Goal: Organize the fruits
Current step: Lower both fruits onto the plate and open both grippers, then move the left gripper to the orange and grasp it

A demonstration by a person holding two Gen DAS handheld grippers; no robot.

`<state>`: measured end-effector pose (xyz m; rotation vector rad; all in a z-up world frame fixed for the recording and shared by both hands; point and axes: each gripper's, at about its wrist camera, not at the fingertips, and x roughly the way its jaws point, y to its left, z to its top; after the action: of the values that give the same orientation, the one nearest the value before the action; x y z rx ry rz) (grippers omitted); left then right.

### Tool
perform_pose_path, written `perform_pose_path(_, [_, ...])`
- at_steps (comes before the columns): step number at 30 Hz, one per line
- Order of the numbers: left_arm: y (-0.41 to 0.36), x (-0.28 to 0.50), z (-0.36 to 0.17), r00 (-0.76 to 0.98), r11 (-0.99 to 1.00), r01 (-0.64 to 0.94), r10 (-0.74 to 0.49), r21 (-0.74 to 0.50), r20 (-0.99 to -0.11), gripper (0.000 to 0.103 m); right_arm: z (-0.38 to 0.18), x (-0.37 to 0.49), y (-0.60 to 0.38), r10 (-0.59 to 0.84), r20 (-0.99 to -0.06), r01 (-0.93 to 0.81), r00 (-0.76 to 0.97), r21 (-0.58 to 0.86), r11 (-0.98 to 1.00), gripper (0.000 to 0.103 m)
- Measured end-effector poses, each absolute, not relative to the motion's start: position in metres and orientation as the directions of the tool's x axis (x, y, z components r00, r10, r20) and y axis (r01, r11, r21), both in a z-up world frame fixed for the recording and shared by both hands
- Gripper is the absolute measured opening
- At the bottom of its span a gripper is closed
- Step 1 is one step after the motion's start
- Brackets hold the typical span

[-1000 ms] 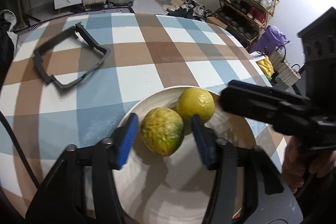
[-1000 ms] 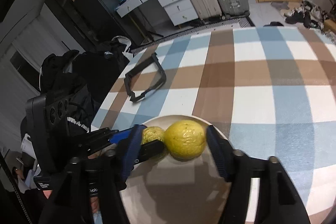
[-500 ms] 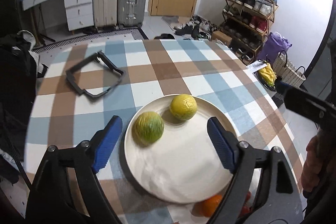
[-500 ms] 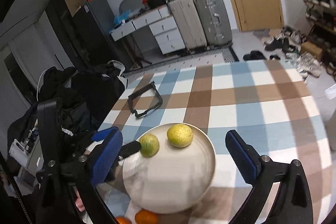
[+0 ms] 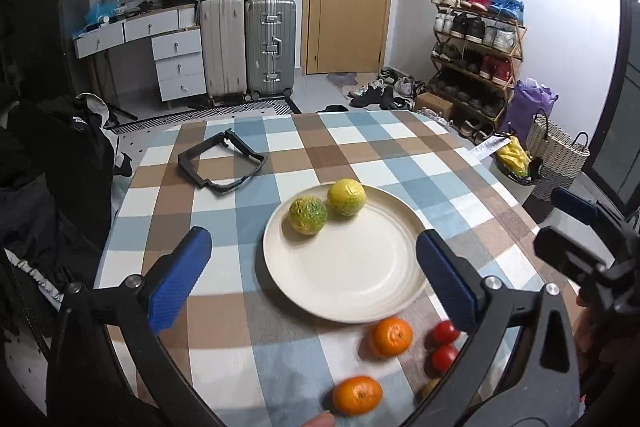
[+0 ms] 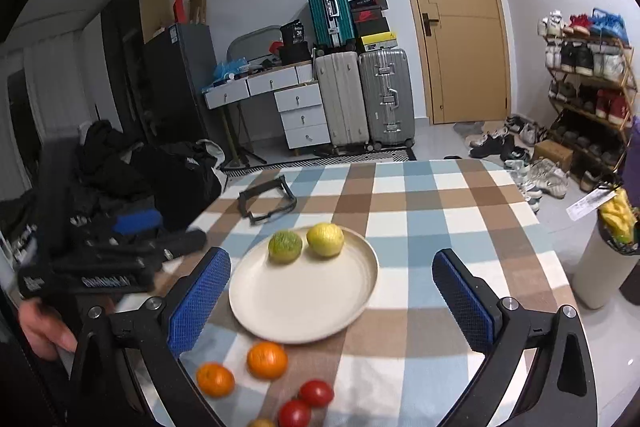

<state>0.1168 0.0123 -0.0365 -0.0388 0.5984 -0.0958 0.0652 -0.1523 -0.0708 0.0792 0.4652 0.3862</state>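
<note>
A cream plate on the checked tablecloth holds a green-yellow fruit and a yellow fruit, side by side at its far edge. Two oranges and two tomatoes lie on the cloth near the plate's near rim. My left gripper hangs above and short of the plate, its jaws opening wide with nothing between them. My right gripper does the same, jaws opening and empty.
A black rectangular frame lies on the far left of the table. Beyond the table stand suitcases, a drawer desk and a shoe rack. A bin with yellow contents stands off the table's right edge.
Both grippers let go of the two fruits on the plate, spread their jaws and drew back and up. Oranges and tomatoes came into view at the near edge.
</note>
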Motion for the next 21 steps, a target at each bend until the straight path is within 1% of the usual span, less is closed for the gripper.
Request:
perform_pose_path(11, [0.007,0.046,-0.061,0.816,0.996,0.053,-0.087,-0.077,-0.571,0.102,-0.089,0.003,-0.150,0.332,-0.367,-0.330,0.869,0.071,0.941,0.103])
perform_pose_path(15, [0.005,0.039,-0.081,0.781,0.994,0.062,-0.106,-0.091,-0.615,0.102,-0.100,-0.011,-0.145,0.317,-0.378,-0.330,0.870,0.032,0.944,0.103])
perform_pose_path(21, [0.000,0.046,-0.118,0.713,0.994,0.075,-0.113,-0.084,-0.692,0.102,-0.120,-0.019,-0.145,0.299,-0.420,-0.316,0.857,0.029,0.948,0.103])
